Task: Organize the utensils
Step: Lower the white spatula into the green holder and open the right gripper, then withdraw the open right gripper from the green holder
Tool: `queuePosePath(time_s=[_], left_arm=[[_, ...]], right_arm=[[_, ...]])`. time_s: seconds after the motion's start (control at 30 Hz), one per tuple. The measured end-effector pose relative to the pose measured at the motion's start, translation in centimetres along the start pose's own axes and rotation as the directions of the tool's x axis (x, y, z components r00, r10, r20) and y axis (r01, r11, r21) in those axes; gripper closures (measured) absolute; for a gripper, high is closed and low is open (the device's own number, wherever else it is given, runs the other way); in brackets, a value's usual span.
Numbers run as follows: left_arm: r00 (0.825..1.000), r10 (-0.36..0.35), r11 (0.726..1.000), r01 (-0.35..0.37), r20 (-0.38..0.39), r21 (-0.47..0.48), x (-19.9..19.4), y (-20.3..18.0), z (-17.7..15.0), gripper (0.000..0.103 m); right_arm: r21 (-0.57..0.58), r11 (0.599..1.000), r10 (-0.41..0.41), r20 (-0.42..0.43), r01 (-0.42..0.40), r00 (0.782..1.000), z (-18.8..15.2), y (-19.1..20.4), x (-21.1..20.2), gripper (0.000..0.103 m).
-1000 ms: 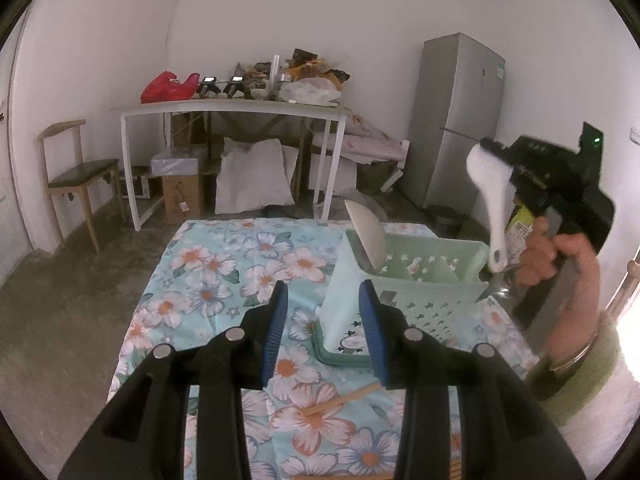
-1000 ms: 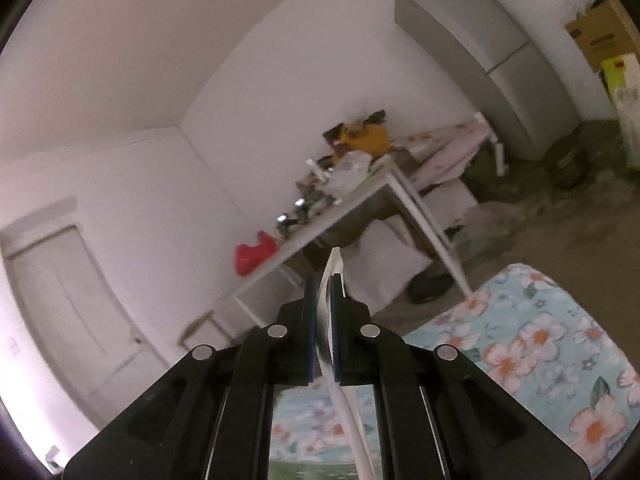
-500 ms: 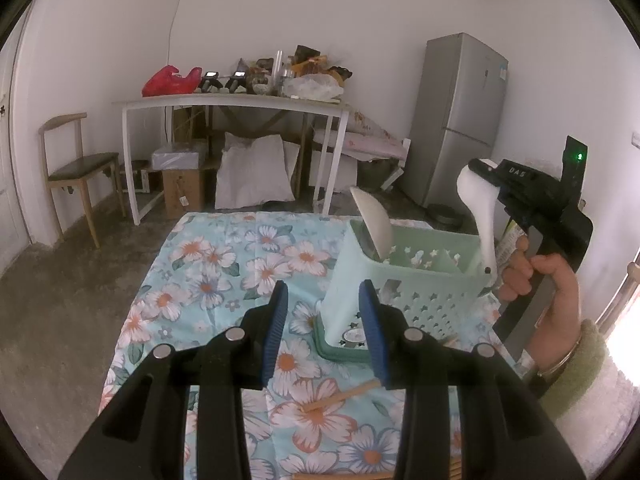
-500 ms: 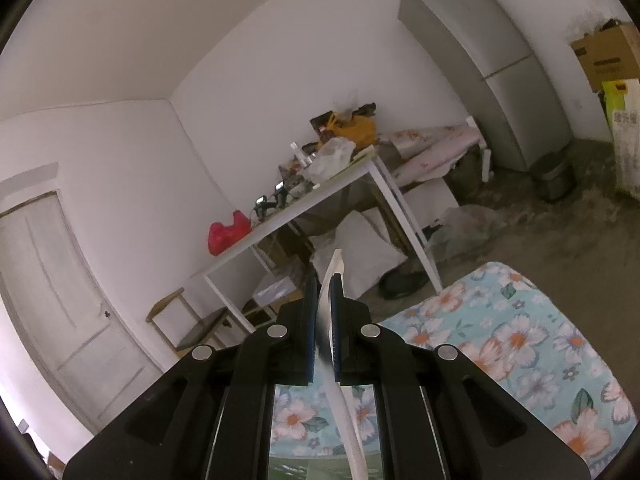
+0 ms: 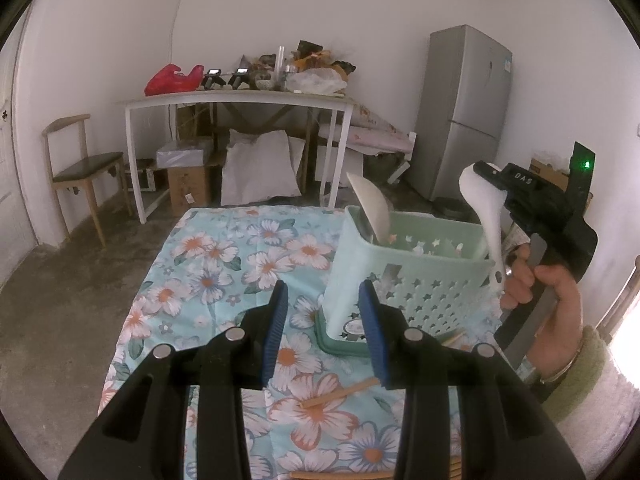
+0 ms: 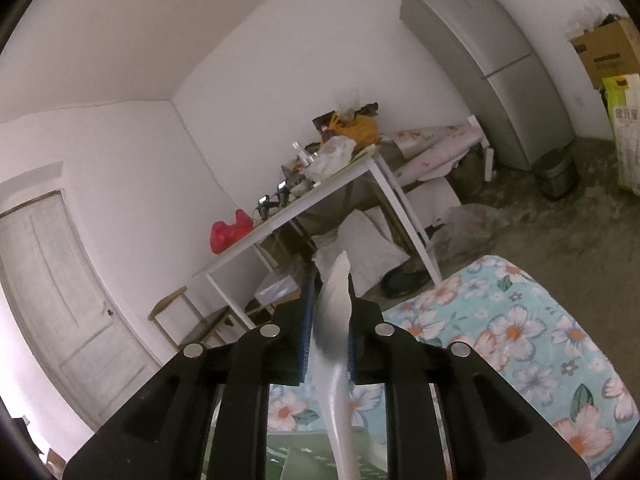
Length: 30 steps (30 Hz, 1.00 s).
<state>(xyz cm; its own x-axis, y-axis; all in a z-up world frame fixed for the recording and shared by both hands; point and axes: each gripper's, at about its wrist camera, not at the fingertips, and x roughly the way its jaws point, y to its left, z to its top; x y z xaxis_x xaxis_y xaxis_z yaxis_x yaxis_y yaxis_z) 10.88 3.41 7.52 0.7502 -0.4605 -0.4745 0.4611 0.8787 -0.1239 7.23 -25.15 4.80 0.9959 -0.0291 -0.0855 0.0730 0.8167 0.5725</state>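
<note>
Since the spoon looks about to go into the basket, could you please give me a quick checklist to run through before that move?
1. Right hand-held gripper holds the white spoon: ok.
2. Spoon handle points down beside the green basket rim: ok.
3. Compartment under the handle is free: cannot tell.
4. White spoon already in the basket stands at the far end: ok.
5. Left hand-held gripper is open, holding nothing: ok.
6. Chopsticks remain on the tablecloth: not ok.

walls white (image 5: 320,8); floor grey concrete (image 5: 60,300) | fridge (image 5: 466,108); white table (image 5: 240,98); chair (image 5: 82,164)
</note>
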Motion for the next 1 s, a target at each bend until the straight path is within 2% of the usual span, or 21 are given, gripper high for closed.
queuePosePath(time_s=[0.1, 0.33, 0.47, 0.53, 0.63, 0.77, 0.9, 1.0], left_arm=[[1.000, 0.001, 1.000, -0.001, 0.002, 0.000, 0.0, 0.0, 0.0, 0.068], [1.000, 0.006, 1.000, -0.006, -0.006, -0.009, 0.2, 0.2, 0.1, 0.068], [1.000, 0.004, 1.000, -0.005, -0.007, -0.011, 0.2, 0.3, 0.0, 0.068], [1.000, 0.002, 1.000, -0.003, -0.009, -0.012, 0.2, 0.3, 0.0, 0.068], [1.000, -0.004, 1.000, 0.004, -0.015, -0.012, 0.4, 0.4, -0.1, 0.068], [1.000, -0.014, 1.000, 0.014, -0.015, -0.009, 0.5, 0.3, -0.1, 0.068], [1.000, -0.025, 1.000, 0.025, -0.017, -0.012, 0.7, 0.3, -0.1, 0.068], [0.999, -0.033, 0.999, 0.033, -0.021, -0.009, 0.7, 0.3, -0.2, 0.068]], right_arm=[[0.006, 1.000, 0.006, 0.005, -0.006, 1.000, 0.0, 0.2, -0.3, 0.078], [0.037, 0.999, 0.030, 0.023, -0.031, 0.999, 0.5, 0.6, -0.4, 0.078], [0.037, 0.998, 0.046, 0.004, -0.046, 0.999, 0.6, 0.8, -0.3, 0.078], [0.033, 0.999, 0.035, -0.036, -0.034, 0.999, 0.8, 0.8, -0.1, 0.078], [0.044, 0.999, 0.012, -0.148, -0.006, 0.989, 1.1, 0.6, 0.7, 0.081], [0.042, 0.999, 0.020, -0.300, -0.008, 0.954, 1.5, 0.9, 1.2, 0.080], [0.002, 0.999, 0.043, -0.376, -0.045, 0.926, 1.7, 2.1, 0.0, 0.074], [-0.016, 0.996, 0.076, -0.416, -0.090, 0.906, 2.1, 2.5, -2.4, 0.067]])
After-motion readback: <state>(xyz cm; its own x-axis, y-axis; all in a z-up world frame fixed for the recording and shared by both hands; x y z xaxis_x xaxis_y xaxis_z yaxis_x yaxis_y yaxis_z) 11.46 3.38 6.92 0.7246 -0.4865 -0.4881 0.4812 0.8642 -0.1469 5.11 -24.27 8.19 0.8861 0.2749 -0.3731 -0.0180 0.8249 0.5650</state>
